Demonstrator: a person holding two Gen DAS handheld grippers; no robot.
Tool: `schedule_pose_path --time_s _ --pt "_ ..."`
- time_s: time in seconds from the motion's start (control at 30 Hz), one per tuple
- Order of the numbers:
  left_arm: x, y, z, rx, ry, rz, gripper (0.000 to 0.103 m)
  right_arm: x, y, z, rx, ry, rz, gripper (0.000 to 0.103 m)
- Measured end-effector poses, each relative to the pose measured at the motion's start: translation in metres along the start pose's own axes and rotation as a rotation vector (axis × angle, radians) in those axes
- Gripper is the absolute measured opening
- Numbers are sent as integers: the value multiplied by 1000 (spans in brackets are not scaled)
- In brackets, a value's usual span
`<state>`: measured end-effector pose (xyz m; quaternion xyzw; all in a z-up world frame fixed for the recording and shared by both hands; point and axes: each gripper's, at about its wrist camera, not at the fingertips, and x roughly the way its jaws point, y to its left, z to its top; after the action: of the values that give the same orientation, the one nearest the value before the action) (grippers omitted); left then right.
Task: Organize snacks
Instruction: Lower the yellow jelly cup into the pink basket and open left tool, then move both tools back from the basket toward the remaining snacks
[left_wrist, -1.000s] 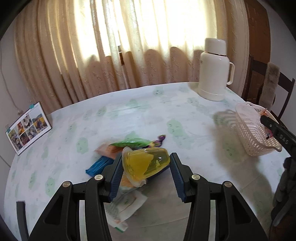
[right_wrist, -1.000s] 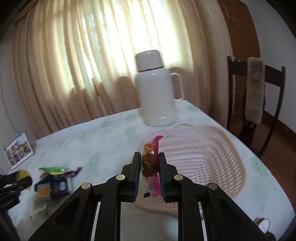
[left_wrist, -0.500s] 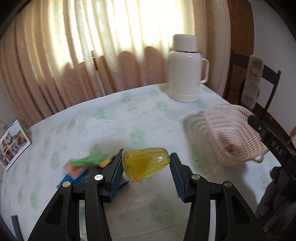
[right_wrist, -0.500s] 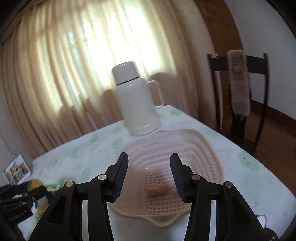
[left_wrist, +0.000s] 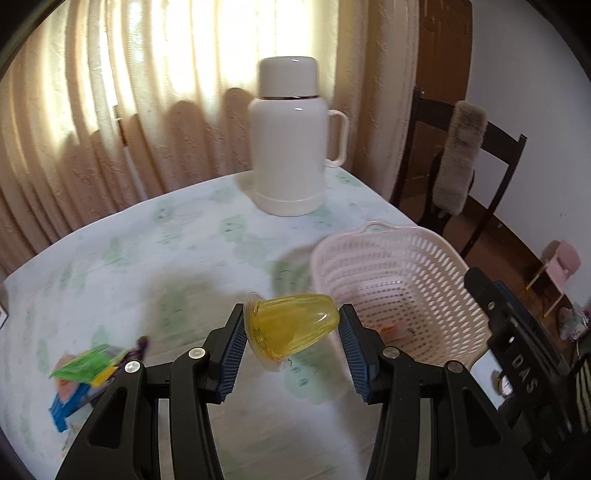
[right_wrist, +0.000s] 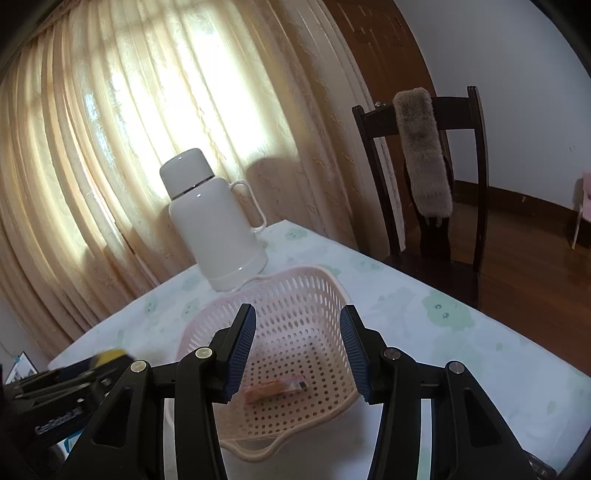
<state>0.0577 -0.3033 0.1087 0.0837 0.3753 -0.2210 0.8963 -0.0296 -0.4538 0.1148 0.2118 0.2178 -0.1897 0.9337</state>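
The yellow jelly cup lies on its side between the blue pads of my left claw, which is closed on it and carries it above the table, just short of the near rim of the pink basket. The basket stands close to the table's right edge, in front of the white thermos at the far edge. A wrapped snack lies on the basket's floor. My right claw hangs over the basket's near rim; its jaws have just been opening, with nothing between the pads. More snack packets, green, orange and blue, lie in a blurred heap toward the table's left edge. A dark chair with a furry cover stands beyond the right edge, and curtains hang behind.
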Motion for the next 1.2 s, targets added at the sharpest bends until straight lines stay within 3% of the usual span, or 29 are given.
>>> schedule_pose_path --time_s 0.23,0.27,0.33,0.37,1.0,1.2 --pt "13 -21 6 27 25 -49 48 -4 -10 2 42 -12 -19 49" --pt "13 -21 7 26 23 -55 51 -4 -12 3 50 -14 -24 49" --pt "11 -22 8 24 3 -65 72 -4 -13 3 59 -13 -28 50" --pt "10 -22 8 24 -7 -60 74 -3 -14 3 64 -13 -29 50" --pt "-12 -2 3 8 -53 20 74 -8 -3 0 17 -39 27 52" --pt "-23 12 -3 -6 -64 60 74 -17 10 -4 -32 -86 82 60"
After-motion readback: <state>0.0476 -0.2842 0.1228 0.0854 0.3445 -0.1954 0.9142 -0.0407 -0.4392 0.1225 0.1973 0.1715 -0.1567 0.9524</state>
